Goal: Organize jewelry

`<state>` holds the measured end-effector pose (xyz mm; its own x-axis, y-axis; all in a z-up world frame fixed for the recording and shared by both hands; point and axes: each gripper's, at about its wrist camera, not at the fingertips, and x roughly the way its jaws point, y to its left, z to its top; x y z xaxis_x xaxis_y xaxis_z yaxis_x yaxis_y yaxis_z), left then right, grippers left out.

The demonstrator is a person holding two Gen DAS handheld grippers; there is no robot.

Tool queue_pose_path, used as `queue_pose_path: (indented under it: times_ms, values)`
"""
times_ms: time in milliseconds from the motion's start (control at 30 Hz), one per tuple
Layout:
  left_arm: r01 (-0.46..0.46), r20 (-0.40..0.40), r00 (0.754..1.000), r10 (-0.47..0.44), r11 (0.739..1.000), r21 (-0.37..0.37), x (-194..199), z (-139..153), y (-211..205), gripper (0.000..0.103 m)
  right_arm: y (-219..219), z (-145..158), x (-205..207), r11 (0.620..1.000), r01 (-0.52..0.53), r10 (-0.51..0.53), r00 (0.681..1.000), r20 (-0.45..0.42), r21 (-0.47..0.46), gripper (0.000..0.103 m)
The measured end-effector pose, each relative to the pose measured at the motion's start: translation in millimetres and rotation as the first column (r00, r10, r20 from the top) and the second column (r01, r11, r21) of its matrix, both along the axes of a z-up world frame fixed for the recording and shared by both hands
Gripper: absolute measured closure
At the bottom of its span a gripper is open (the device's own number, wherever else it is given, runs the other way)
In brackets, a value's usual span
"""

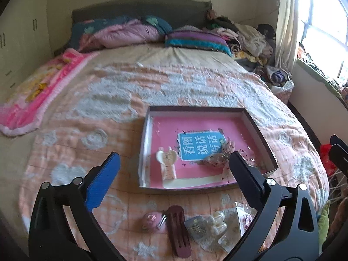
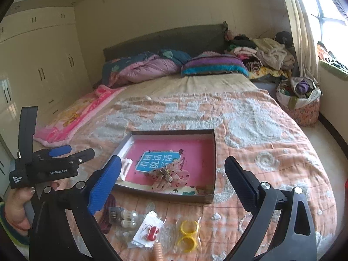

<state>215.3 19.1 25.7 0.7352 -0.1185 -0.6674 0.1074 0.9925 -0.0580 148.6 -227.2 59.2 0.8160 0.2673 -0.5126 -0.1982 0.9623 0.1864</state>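
Observation:
A shallow box (image 1: 258, 130) (image 2: 214, 152) with a pink lining lies on the bed. It holds a cream bow clip (image 1: 166, 159) and a sheer pink dotted hair bow (image 1: 219, 155) (image 2: 171, 176). Loose pieces lie in front of it: a pink round piece (image 1: 150, 218), a maroon case (image 1: 178, 230), a pearl clip (image 1: 215, 223) (image 2: 129, 217), a bagged red earring card (image 2: 150, 231) and two yellow rings (image 2: 188, 235). My left gripper (image 1: 174, 165) is open and empty above them. My right gripper (image 2: 173, 169) is open and empty too. The left gripper also shows in the right wrist view (image 2: 71, 152).
The peach quilt (image 2: 250, 130) covers the bed. Pillows and folded bedding (image 2: 165, 65) lie at the headboard, a clothes pile (image 2: 265, 54) and a fabric basket (image 2: 300, 102) at the right. Wardrobes (image 2: 32, 65) stand left, a window (image 2: 326, 10) right.

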Motion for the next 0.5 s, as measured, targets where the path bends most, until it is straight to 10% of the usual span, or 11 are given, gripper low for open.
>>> queue_pose_path:
  times_ms: [500]
  values:
    - [0.022, 0.067, 0.997, -0.024, 0.999, 0.035, -63.3, 27.7, -1.5, 0.009, -8.7, 39.7, -67.4, 0.998, -0.056, 0.057, 0.994, 0.088, -0.010, 0.008]
